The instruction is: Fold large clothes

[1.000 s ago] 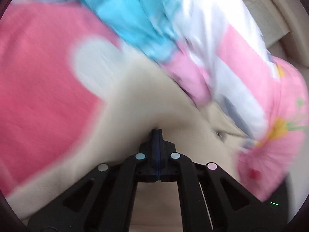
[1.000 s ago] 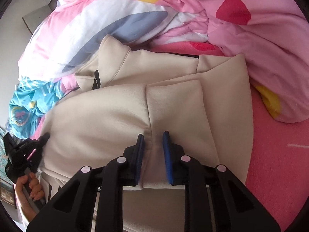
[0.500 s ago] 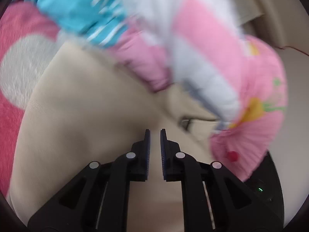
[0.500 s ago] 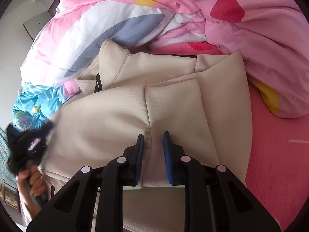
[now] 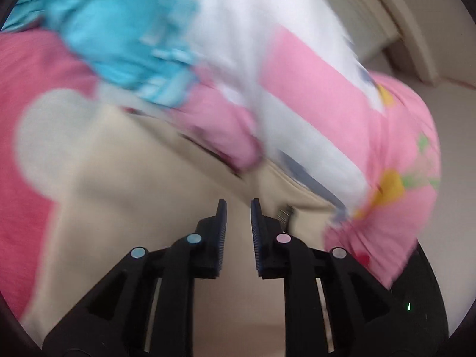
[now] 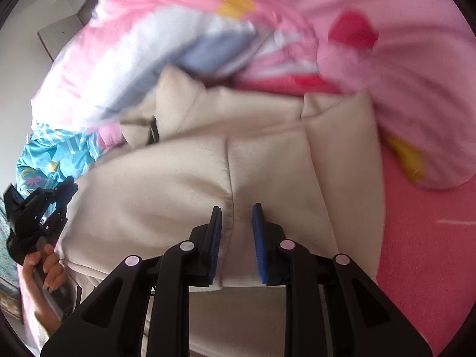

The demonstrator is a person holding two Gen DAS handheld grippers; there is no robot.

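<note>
Beige garment [image 6: 184,196] lies spread on the pink bed sheet [image 6: 422,261], folded over itself, one sleeve or flap laid across the body with a vertical seam running down toward the right gripper [image 6: 236,208]. Its collar end with a dark tag points up-left, tucked against the pink-and-white quilt [image 6: 125,68]; a blue patterned cloth [image 6: 53,154] sits at the garment's left edge. Right gripper: narrow gap, jaws opening, the folded near edge of the garment sits between the blue pads; the left pad is right at the seam crease, the right pad shows a sliver of clearance, so pads look just off the fabric, not pinching. It points downward across the garment from its near hem. Left gripper [image 6: 64,192] is at the garment's far left edge in the right wrist view, pointing in toward it, a hand [image 6: 47,267] wrapped around the handle below. In the left wrist view (motion-blurred) the left gripper [image 5: 238,205] has a narrow gap, jaws opening, nothing between the pads; beige garment [image 5: 142,196] lies under and ahead of the tips, quilt [image 5: 312,95] bunched beyond, blue cloth [image 5: 119,38] top left.
</note>
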